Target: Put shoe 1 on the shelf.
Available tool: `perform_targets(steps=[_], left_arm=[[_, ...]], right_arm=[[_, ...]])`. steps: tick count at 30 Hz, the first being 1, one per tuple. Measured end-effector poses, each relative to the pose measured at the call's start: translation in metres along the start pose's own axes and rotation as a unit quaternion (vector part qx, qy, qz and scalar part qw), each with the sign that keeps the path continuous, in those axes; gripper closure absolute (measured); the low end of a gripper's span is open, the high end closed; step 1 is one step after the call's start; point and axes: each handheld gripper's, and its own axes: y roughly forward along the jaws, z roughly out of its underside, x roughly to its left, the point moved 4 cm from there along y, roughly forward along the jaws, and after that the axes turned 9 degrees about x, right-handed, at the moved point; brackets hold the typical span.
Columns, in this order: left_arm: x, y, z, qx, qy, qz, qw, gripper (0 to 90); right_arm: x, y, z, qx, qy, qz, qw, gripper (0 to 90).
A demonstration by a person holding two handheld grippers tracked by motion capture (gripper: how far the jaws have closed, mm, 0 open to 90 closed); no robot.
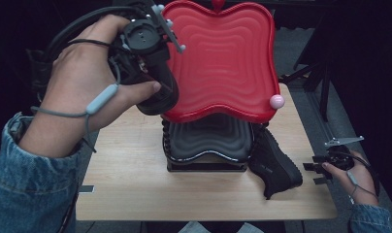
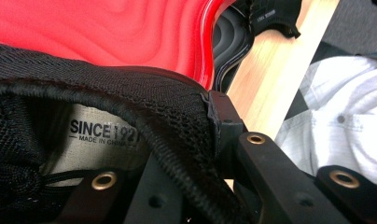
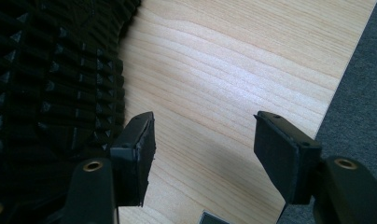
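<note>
My left gripper is raised at the upper left, over the left rim of a red wavy tray. It is shut on a black mesh shoe. In the left gripper view the jaws pinch the shoe's collar, one jaw inside by the printed insole label, and my left gripper has the red tray behind it. A second black shoe lies on the table by the tray's right side. My right gripper stands open at the table's right edge, beside that shoe's studded sole; nothing lies between the jaws of my right gripper.
The red tray rests tilted on a black ridged tray in the middle of the wooden table. A pink ball sits at the red tray's right rim. Grey floor runs along the table's right edge.
</note>
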Motion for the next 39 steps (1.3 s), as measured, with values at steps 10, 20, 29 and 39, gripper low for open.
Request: perform_targets(steps=[10, 20, 29, 39], left_arm=[[-0.001, 0.007, -0.028, 0.008, 0.029, 0.002, 0.9995, 85.3], [-0.001, 0.017, -0.056, 0.011, 0.043, -0.007, 0.9990, 85.3], [0.001, 0.028, -0.077, 0.022, 0.056, -0.008, 0.9982, 85.2], [0.006, 0.042, -0.093, 0.021, 0.058, 0.005, 0.9981, 85.0]], right_arm=[[-0.002, -0.001, 0.000, -0.006, 0.000, -0.001, 1.0000, 39.3], [-0.001, -0.001, -0.001, -0.009, -0.003, -0.003, 0.9999, 39.5], [-0.002, -0.002, -0.001, -0.013, -0.003, -0.008, 0.9999, 39.5], [-0.003, -0.002, 0.000, -0.015, -0.003, -0.009, 0.9998, 39.6]])
